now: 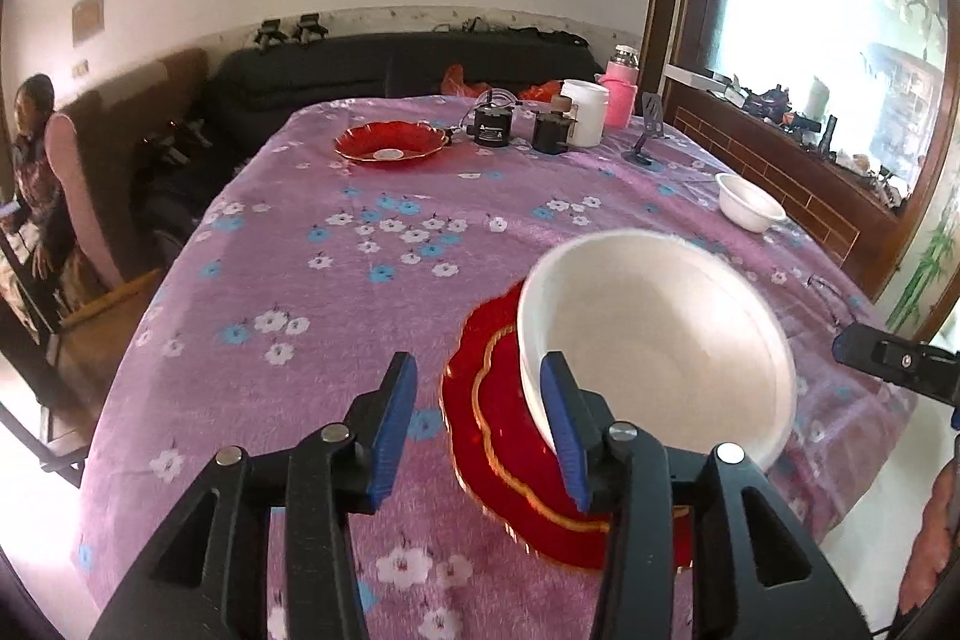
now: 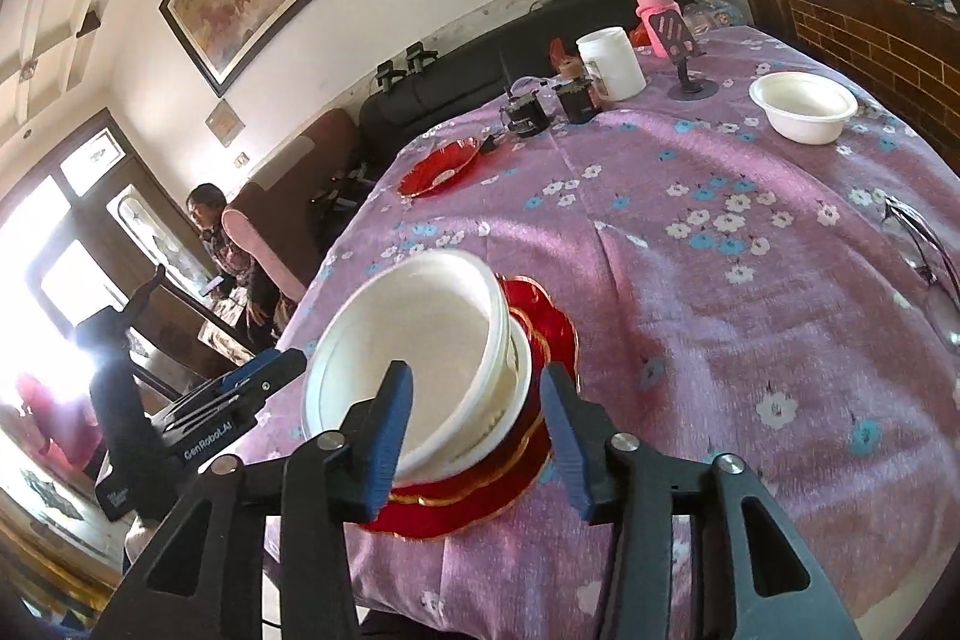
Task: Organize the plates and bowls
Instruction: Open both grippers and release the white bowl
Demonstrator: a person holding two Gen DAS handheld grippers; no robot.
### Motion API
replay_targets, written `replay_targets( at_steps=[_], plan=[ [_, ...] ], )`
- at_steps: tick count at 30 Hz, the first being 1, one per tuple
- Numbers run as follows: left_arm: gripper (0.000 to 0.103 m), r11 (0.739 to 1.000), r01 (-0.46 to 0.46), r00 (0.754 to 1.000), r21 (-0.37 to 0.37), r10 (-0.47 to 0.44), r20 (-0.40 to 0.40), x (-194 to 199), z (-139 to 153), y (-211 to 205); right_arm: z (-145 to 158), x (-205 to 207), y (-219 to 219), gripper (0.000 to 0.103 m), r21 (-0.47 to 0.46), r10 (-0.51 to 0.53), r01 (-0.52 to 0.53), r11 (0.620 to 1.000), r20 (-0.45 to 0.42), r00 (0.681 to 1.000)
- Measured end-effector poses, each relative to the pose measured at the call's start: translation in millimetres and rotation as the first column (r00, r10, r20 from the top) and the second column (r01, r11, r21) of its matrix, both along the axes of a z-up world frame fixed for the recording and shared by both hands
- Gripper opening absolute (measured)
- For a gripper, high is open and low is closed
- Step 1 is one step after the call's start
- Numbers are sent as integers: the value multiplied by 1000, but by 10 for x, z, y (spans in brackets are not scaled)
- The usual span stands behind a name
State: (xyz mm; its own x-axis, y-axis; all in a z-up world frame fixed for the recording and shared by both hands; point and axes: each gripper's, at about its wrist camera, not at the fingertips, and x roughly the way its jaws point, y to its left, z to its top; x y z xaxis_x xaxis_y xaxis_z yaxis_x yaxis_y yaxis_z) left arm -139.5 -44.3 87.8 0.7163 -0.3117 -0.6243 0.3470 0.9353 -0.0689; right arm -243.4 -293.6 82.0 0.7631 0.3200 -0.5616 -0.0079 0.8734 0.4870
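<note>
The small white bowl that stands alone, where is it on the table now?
In the right wrist view the small white bowl stands alone at the far right of the table, right of the phone stand.

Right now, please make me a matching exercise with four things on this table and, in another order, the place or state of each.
Things:
1. near red plate
2. far red plate
3. small white bowl
4. pink bottle

Places or states:
a. alone near the table edge on the window side
b. upright at the far end, beside the white container
c. under stacked white bowls
d. nothing stacked on it, next to black devices

Pairs: 1-c, 2-d, 3-a, 4-b
</note>
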Motion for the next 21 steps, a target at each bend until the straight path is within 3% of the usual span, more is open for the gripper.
replay_targets(
  at_steps=[7, 21],
  plan=[
    [45, 999, -27, 998, 43, 25, 51, -294, -145, -31, -111, -194, 124, 51, -12, -8, 8, 1000, -3, 1000],
    [48, 997, -56, 995, 61, 51, 83, -549, -197, -15, -259, -361, 249, 54, -37, -15, 15, 999, -18, 1000]
  ],
)
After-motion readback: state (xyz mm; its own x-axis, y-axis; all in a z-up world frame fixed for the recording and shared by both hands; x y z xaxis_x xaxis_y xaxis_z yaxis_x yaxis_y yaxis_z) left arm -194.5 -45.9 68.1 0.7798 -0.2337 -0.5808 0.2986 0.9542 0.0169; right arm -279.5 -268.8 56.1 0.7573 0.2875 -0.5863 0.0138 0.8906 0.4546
